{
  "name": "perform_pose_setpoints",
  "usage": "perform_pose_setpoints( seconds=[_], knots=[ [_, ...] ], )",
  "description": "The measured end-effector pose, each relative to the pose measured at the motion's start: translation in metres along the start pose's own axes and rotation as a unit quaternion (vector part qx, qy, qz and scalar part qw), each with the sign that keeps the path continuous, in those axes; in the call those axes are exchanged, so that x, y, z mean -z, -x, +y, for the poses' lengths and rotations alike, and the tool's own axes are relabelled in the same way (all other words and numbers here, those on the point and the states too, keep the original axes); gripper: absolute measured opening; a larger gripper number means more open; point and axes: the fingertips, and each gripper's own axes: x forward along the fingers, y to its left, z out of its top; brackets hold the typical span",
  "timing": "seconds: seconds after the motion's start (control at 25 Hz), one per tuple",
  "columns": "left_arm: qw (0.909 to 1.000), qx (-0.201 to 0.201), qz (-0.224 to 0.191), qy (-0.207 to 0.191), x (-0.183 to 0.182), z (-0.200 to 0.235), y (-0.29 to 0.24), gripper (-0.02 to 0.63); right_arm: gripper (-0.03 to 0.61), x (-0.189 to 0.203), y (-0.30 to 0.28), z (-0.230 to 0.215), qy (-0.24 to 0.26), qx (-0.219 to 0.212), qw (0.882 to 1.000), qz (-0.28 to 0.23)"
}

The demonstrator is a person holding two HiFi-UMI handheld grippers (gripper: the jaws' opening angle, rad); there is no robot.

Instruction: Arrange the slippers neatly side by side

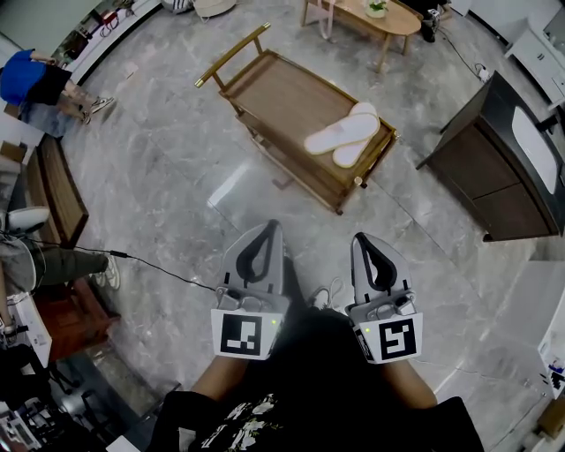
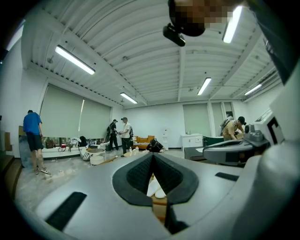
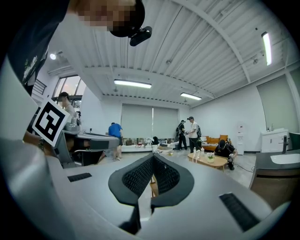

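Observation:
Two white slippers (image 1: pixel 342 137) lie crossed, one partly over the other, at the right end of a low wooden table (image 1: pixel 274 97) on the marble floor. My left gripper (image 1: pixel 269 228) and right gripper (image 1: pixel 362 240) are held side by side close to my body, well short of the table, both shut and empty. In the left gripper view the slippers (image 2: pixel 154 187) show small through the hollow behind the closed tips of the left gripper (image 2: pixel 153 157). In the right gripper view only a bit of the wooden table (image 3: pixel 152 185) shows past the closed right gripper (image 3: pixel 153 157).
A dark cabinet (image 1: pixel 494 159) stands to the right of the table. An oval coffee table (image 1: pixel 380 18) is beyond it. A wooden cabinet (image 1: pixel 57 199) and a person in blue (image 1: pixel 35 79) are at the left. A black cable (image 1: pixel 150 265) runs over the floor.

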Motion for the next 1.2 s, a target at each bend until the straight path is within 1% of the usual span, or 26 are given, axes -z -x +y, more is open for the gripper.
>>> perform_pose_setpoints(
  seconds=[0.28,0.56,0.72,0.88,1.2],
  knots=[
    [0.9998,0.013,0.004,-0.014,-0.008,0.028,-0.036,-0.008,-0.009,-0.001,-0.044,-0.009,-0.005,0.005,1.000,0.003],
    [0.9997,0.016,0.011,-0.017,-0.009,0.061,-0.066,-0.008,-0.009,-0.003,-0.093,-0.015,-0.007,0.006,1.000,0.004],
    [0.9997,0.013,0.005,-0.022,-0.018,0.089,-0.074,-0.008,-0.009,-0.011,-0.123,-0.007,-0.005,0.003,1.000,-0.003],
    [0.9998,0.010,-0.002,-0.019,-0.024,0.117,-0.079,-0.008,-0.009,-0.017,-0.148,0.008,-0.001,-0.002,1.000,-0.008],
    [0.9997,0.014,-0.001,-0.020,-0.020,0.166,-0.099,-0.008,-0.009,-0.018,-0.199,0.021,0.005,-0.003,1.000,-0.008]
  ],
)
